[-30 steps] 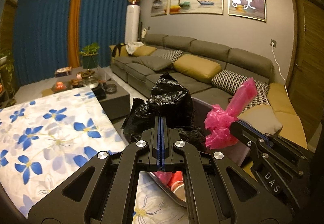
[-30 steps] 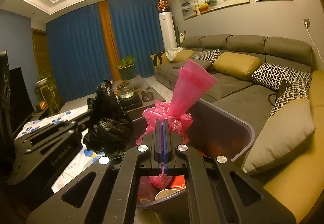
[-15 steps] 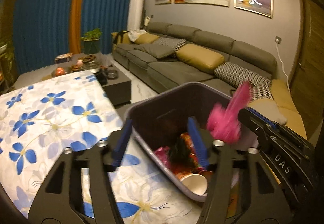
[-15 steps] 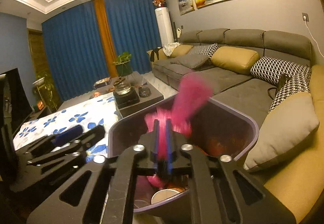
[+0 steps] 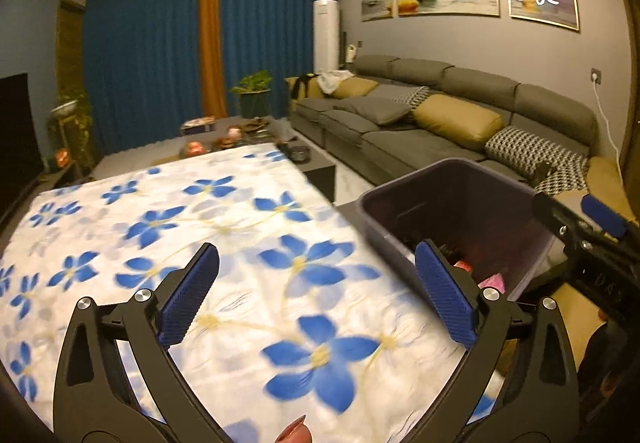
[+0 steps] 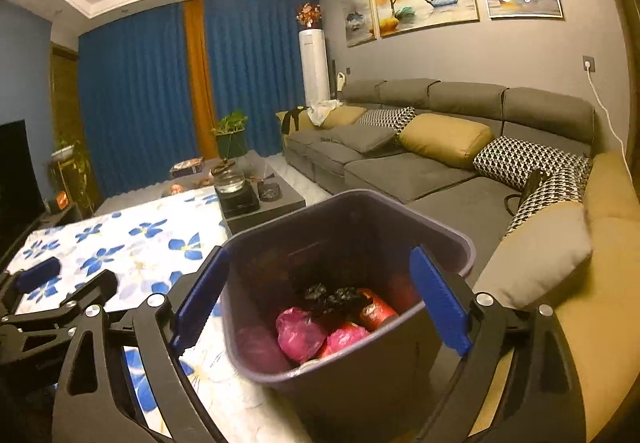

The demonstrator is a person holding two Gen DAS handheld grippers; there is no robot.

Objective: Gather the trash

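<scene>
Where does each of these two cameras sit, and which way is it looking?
Left wrist: rides the left hand-held gripper, facing the flowered tablecloth; a fingertip shows.
Right wrist: rides the right hand-held gripper, looking down into the trash bin.
Shared: bin, tablecloth, sofa, each other's gripper.

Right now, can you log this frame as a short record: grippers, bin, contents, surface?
left gripper: open, empty, over the tablecloth
right gripper: open, empty, over the bin
bin contents: pink bags, black bag, red wrapper
bin position: at the tablecloth's edge, sofa behind
</scene>
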